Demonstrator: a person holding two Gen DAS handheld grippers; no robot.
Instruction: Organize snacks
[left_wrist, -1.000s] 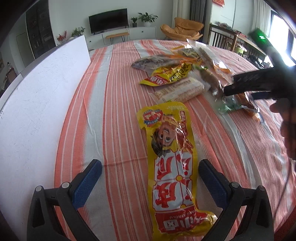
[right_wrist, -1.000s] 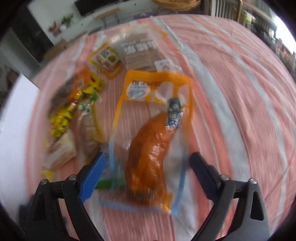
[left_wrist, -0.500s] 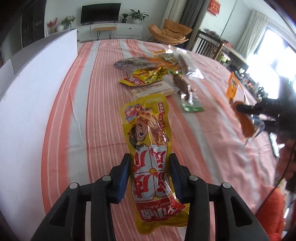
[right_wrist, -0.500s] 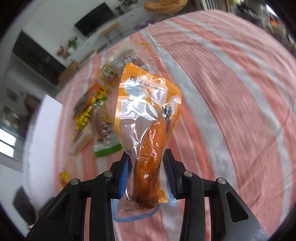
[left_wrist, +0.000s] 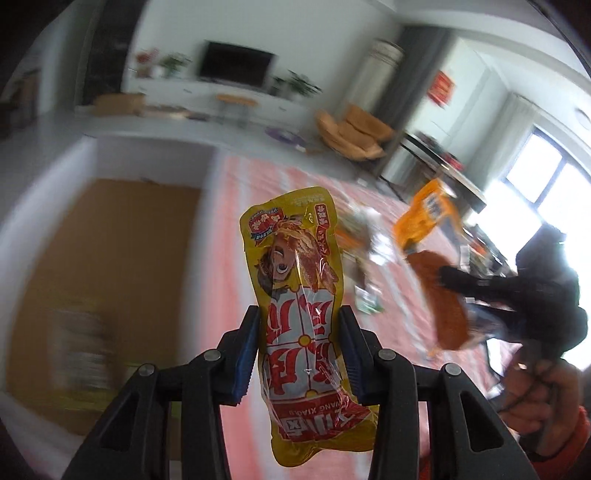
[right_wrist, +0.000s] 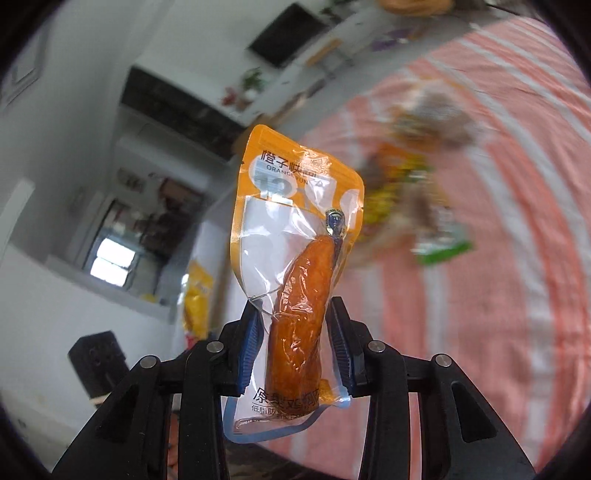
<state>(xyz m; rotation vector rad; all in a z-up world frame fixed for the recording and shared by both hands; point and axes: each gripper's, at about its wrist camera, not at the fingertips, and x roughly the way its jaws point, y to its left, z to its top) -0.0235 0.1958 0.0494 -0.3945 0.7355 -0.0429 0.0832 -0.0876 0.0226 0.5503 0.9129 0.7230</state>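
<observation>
My left gripper (left_wrist: 300, 317) is shut on a long yellow snack pack (left_wrist: 295, 280) with a cartoon face and red lettering, held up in the air above the striped table. To its right in the same view, the right gripper (left_wrist: 448, 277) carries an orange pack (left_wrist: 439, 291). In the right wrist view my right gripper (right_wrist: 293, 314) is shut on that orange-topped clear pack (right_wrist: 299, 236) with an orange chicken piece inside, also lifted off the table. A blurred heap of other snack packs (right_wrist: 413, 173) lies on the cloth.
A white box (left_wrist: 44, 251) with a brown cardboard floor stands at the table's left edge. The orange-and-white striped tablecloth (right_wrist: 498, 258) spreads to the right. A person's hand in an orange sleeve (left_wrist: 554, 398) shows at the right. The room behind has a television and chairs.
Both grippers closed on their packs, the left on the yellow one and the right on the orange one, then lifted them off the table and swung toward the white box.
</observation>
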